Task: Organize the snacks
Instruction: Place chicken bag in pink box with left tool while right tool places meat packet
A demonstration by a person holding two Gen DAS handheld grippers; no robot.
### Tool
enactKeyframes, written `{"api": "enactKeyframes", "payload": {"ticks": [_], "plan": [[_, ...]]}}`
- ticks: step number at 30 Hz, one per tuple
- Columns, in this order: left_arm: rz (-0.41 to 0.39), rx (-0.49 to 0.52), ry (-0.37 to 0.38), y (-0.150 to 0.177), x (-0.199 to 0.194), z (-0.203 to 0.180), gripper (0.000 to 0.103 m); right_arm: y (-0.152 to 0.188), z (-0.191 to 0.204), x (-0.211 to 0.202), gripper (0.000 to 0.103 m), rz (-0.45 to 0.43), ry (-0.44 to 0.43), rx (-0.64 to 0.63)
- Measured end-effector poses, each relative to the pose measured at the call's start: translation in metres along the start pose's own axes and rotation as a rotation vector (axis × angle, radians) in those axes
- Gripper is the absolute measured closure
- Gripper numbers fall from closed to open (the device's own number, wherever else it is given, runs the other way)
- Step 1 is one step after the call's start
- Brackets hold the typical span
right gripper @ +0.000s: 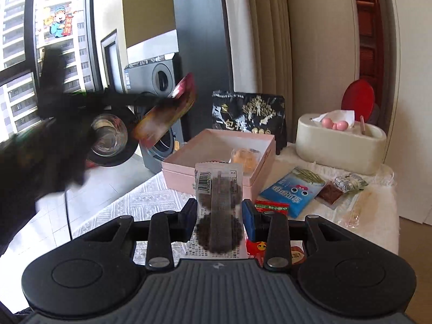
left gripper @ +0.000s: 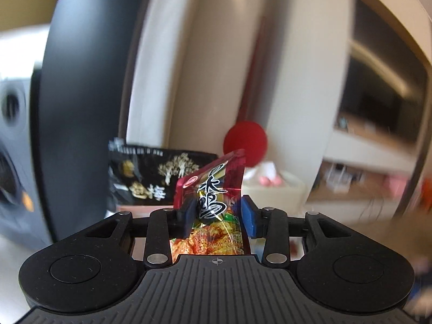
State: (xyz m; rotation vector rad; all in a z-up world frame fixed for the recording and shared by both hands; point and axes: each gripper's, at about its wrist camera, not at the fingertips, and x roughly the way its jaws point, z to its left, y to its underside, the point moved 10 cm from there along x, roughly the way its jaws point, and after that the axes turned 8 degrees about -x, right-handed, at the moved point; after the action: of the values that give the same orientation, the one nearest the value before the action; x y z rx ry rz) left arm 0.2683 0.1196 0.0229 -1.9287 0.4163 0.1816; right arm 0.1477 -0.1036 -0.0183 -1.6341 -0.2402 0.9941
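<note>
My left gripper [left gripper: 217,216] is shut on a red snack packet [left gripper: 213,202] with black lettering, held upright in the air. In the right wrist view that same packet [right gripper: 167,113] and the blurred left gripper [right gripper: 151,102] are raised to the left of an open pink box [right gripper: 216,162]. My right gripper [right gripper: 218,210] is shut on a clear packet of dark round biscuits [right gripper: 218,202], barcode side up, just in front of the pink box. An orange snack [right gripper: 244,159] lies inside the box.
A black snack bag [right gripper: 248,113] stands behind the box; it also shows in the left wrist view [left gripper: 151,175]. A blue packet [right gripper: 291,189], a small brown packet [right gripper: 330,193], a red packet [right gripper: 271,206] and a cream tissue holder [right gripper: 340,143] sit on the white tablecloth [right gripper: 140,202]. A washing machine [right gripper: 159,81] stands left.
</note>
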Motion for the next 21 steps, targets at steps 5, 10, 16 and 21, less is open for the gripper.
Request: {"api": "enactKeyframes", "payload": {"ticks": [5,10,16,21], "plan": [[0.132,-0.160,-0.095,0.021,0.081,0.059,0.063,0.007,-0.018,0.021,0.067,0.044,0.043,0.023],[0.125,-0.190,-0.195,0.032,0.073,0.091,0.063,-0.009,-0.037,0.049,0.067,0.051,0.075,0.033],[0.215,-0.250,-0.165,0.068,0.000,0.081,0.065,-0.066,-0.038,0.110,0.067,0.000,0.016,0.063],[0.265,-0.140,-0.203,0.110,-0.022,0.051,0.065,-0.135,-0.035,0.175,0.036,-0.047,-0.036,0.107]]}}
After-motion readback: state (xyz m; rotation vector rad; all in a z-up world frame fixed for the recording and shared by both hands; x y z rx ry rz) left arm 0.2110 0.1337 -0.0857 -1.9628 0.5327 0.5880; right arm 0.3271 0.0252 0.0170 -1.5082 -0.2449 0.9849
